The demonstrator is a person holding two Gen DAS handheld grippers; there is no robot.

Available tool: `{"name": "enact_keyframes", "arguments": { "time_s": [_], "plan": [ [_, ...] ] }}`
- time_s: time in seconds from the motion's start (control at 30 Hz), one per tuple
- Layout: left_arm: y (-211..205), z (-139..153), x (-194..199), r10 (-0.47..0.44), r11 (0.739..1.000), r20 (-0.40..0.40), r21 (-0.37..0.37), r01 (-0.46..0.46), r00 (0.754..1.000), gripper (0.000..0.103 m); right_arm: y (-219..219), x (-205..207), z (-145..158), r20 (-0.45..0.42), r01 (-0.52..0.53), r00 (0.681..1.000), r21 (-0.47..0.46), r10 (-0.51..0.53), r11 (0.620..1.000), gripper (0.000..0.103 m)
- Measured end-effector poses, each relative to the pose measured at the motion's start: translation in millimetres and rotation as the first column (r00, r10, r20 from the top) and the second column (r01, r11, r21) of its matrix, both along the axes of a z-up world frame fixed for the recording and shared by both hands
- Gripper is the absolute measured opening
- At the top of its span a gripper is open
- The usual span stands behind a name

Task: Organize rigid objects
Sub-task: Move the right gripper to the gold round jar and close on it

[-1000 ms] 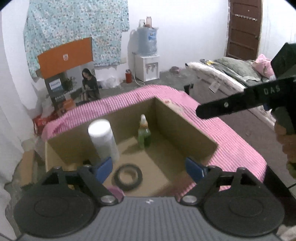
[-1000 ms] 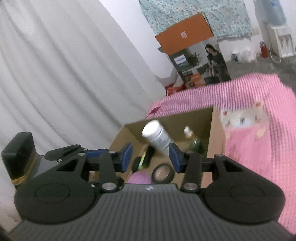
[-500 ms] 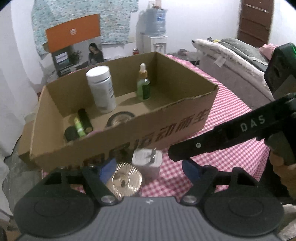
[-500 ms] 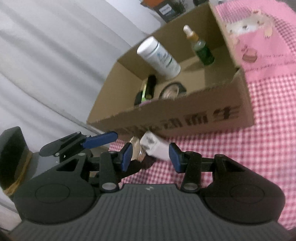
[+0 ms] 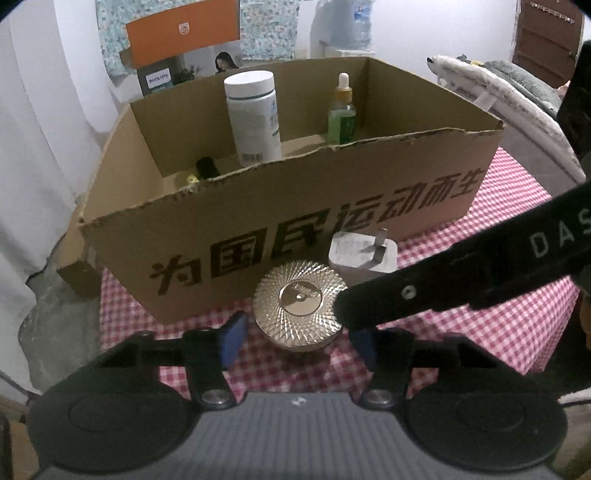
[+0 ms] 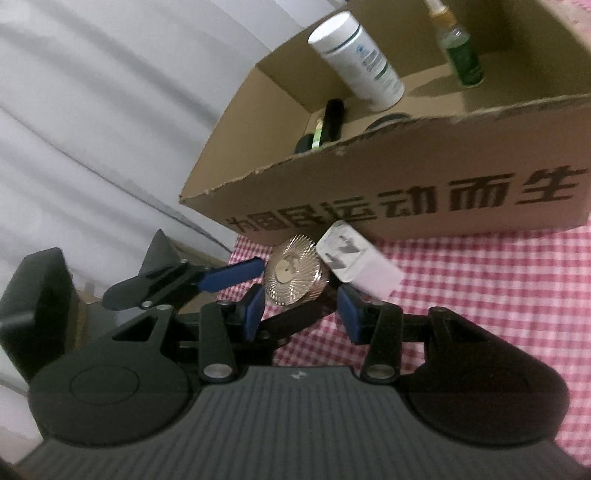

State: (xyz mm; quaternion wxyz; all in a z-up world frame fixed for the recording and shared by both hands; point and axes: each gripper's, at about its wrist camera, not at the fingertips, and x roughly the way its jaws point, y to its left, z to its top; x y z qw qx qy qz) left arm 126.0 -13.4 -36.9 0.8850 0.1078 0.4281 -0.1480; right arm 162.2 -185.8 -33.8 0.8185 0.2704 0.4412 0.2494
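Left gripper (image 5: pixel 295 341) jaws, just closing, straddle the gold jar lid (image 5: pixel 300 308) without touching, beside the cardboard box (image 5: pixel 295 221); right gripper (image 6: pixel 301 308) fingers apart, holding nothing, near the white charger (image 6: pixel 360 264).

Dim, flat indoor light with a cool cast; both views are grainy. Past the claws the white wall (image 5: pixel 424 33) is the brightest area, nearly washed out. The gold lid (image 5: pixel 301 304) between the left claw's fingers catches small glints. Soft shadows lie inside the box (image 5: pixel 295 221) ahead. The right view is smeared by motion, worst on the white plug (image 6: pixel 356 264). Fisheye bending curves the edges, corners go black
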Motion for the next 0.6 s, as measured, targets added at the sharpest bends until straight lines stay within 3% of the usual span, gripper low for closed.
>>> {"name": "enact_keyframes", "arguments": {
  "time_s": [0.33, 0.6],
  "plan": [
    [2, -1, -7, -0.030, 0.999, -0.011, -0.034, 0.029, 0.999, 0.056, 15, 11, -5, -0.017, -0.002, 1.000, -0.031, 0.002, 1.000, 0.043],
    [-7, 2, -32, -0.098, 0.995, -0.035, -0.037, 0.096, 0.995, 0.056, 12, -7, -4, -0.040, -0.027, 0.999, -0.081, 0.024, 0.996, 0.043]
  ]
}}
